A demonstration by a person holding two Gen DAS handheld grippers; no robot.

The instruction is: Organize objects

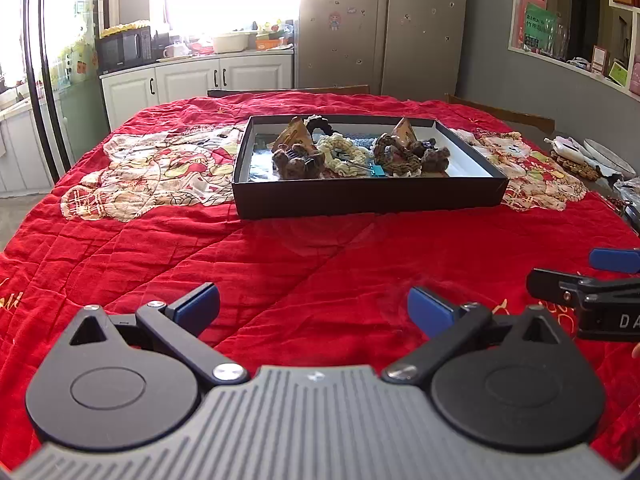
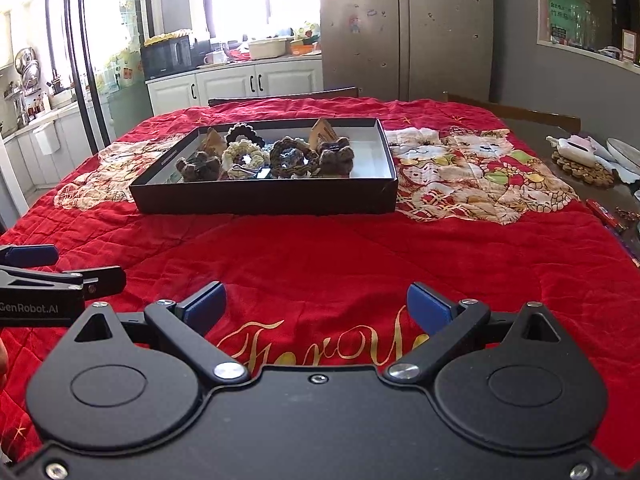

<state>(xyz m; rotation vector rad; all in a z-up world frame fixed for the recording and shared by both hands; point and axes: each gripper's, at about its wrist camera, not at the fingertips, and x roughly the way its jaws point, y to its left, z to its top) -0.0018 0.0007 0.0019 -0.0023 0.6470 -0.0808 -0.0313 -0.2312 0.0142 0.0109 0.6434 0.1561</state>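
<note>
Shallow black cardboard box (image 1: 368, 196) with white inner walls is sitting open on the red quilted bench cover. Inside, bunched toward the left and middle: brown crocheted scrunchies (image 1: 298, 162), a cream crocheted scrunchie (image 1: 344, 152), a black scrunchie (image 2: 242, 133) at the back, two tan cardboard tags (image 1: 404, 130) standing upright, a small blue clip (image 1: 376, 171).

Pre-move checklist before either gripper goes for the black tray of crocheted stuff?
1. Left gripper open, nothing held: ok.
2. Right gripper open, nothing held: ok.
3. Red quilted cloth between the grippers and the shallow black cardboard tray free of objects: ok.
4. Tray flat on the cloth: ok.
5. Brown and cream crocheted pieces all inside the tray: ok.
6. Pieces separate enough to pick one: cannot tell, they overlap.
</note>
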